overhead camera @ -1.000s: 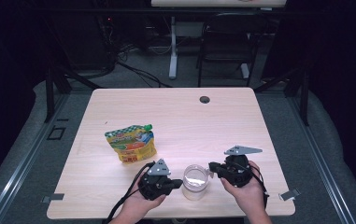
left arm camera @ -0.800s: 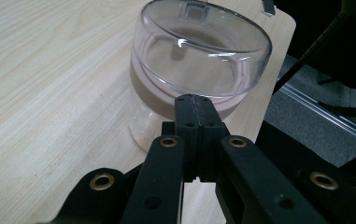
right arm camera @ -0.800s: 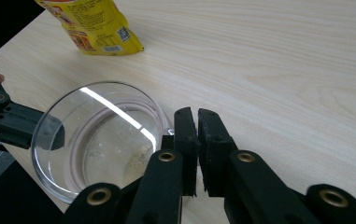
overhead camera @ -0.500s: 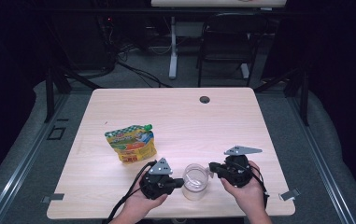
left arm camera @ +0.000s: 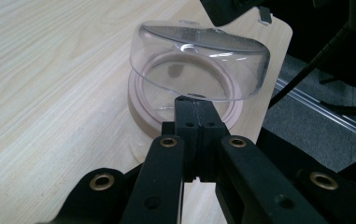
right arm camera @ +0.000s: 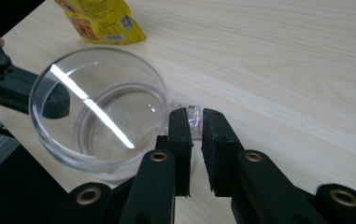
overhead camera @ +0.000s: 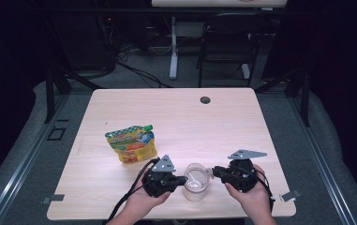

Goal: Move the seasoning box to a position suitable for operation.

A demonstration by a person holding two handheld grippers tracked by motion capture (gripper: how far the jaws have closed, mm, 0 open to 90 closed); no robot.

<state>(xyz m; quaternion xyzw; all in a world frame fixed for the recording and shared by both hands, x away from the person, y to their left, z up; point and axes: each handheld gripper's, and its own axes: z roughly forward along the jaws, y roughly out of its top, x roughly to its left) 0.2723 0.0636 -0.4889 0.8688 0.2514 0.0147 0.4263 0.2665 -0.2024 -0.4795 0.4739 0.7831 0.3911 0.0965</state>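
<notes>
A clear cup (overhead camera: pixel 196 180) with a small handle stands near the table's front edge, between my two grippers. My left gripper (overhead camera: pixel 184 179) is shut, its joined tips (left arm camera: pixel 194 101) against the rim of the cup (left arm camera: pixel 199 60) on its left side. My right gripper (overhead camera: pixel 215 171) comes in from the cup's right. Its jaws have just been opening and stand slightly apart (right arm camera: pixel 194 116), with the clear handle (right arm camera: pixel 193 114) between the tips and a small gap showing. Through the cup (right arm camera: pixel 101 107) I see the left gripper's tip (right arm camera: pixel 56 102).
A yellow and green spouted food pouch (overhead camera: pixel 131 145) lies left of and behind the cup, also at the top of the right gripper view (right arm camera: pixel 101 21). The wooden table (overhead camera: pixel 176 117) has a dark cable grommet (overhead camera: pixel 205 100) at its far side. A chair (overhead camera: pixel 225 42) stands beyond.
</notes>
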